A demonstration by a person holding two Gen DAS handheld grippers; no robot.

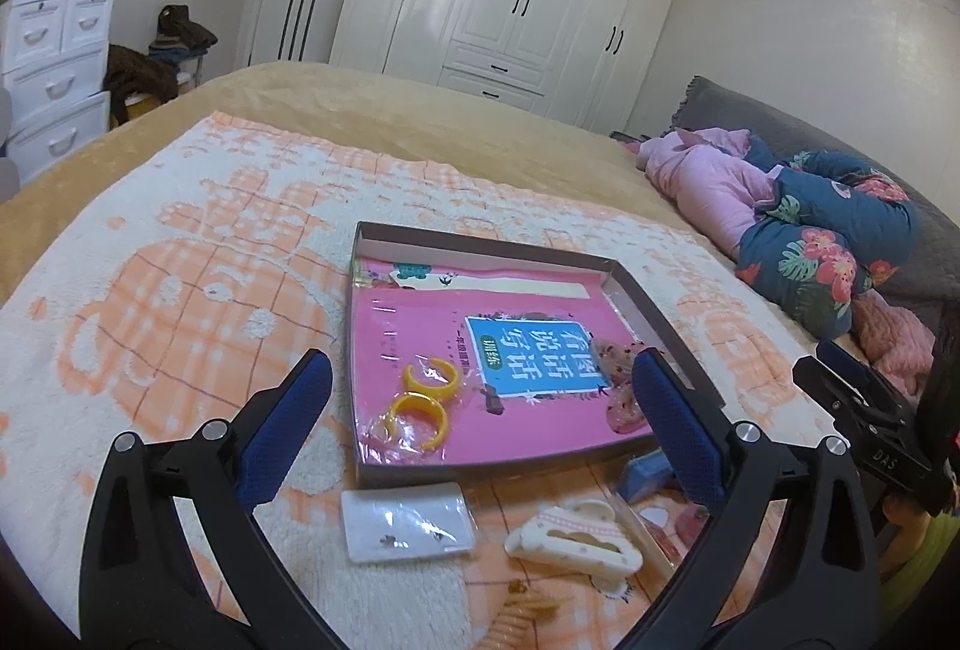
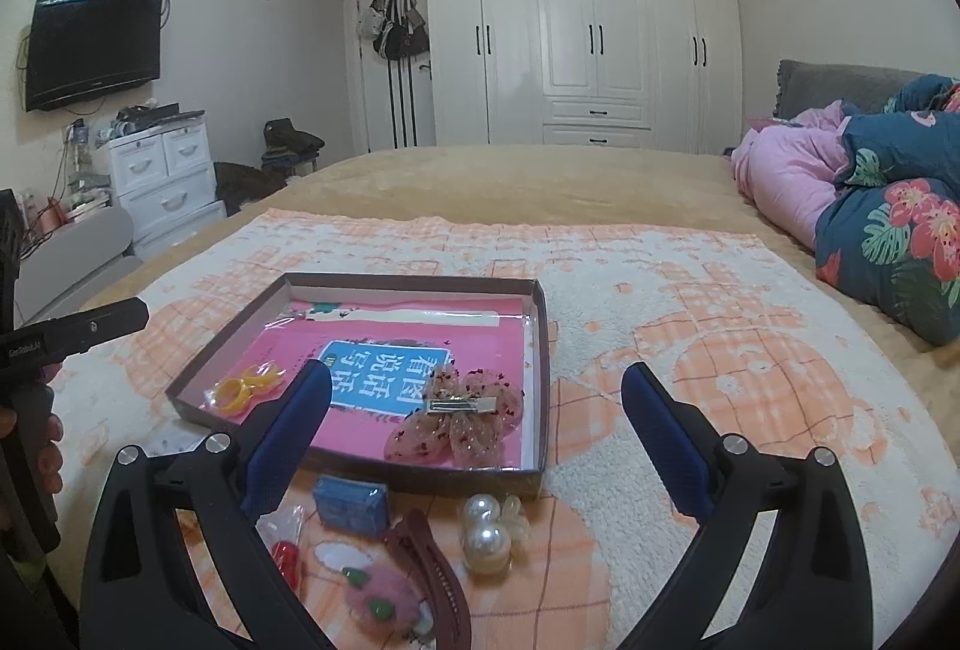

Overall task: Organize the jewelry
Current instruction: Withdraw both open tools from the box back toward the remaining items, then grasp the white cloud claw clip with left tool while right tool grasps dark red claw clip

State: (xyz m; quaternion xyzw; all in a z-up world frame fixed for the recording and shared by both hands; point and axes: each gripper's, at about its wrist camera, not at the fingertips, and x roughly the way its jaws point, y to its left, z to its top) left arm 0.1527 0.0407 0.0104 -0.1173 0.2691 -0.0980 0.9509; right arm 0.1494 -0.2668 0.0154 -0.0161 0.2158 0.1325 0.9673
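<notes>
Left wrist view: nearest the lens, a cream hair claw (image 1: 570,539) and a white earring card (image 1: 408,527) in clear wrap lie on the peach-and-white blanket (image 1: 180,290), just in front of a shallow brown box (image 1: 654,314). Framing them, the left gripper (image 1: 480,422) has its 2 blue-padded jaws spread wide, released, with nothing between them. Inside the box a pink book (image 1: 420,326) lies flat, and on it 2 yellow rings (image 1: 423,398) sit in plastic near the front left corner. A pink glitter bow clip (image 1: 618,386) lies at the box's front right, partly hidden behind the right finger. At the far right edge the other gripper's black body shows.

Right wrist view: nearest the lens, a dark red hair claw (image 2: 435,572), a pink felt clip (image 2: 378,602), 2 pearl balls (image 2: 486,527) and a small blue box (image 2: 351,503) lie on the blanket, in front of the brown box. Above them the right gripper (image 2: 477,434) is also released, jaws wide apart and holding nothing. The bow clip, metal clasp upward, rests in the box's near right part.
</notes>
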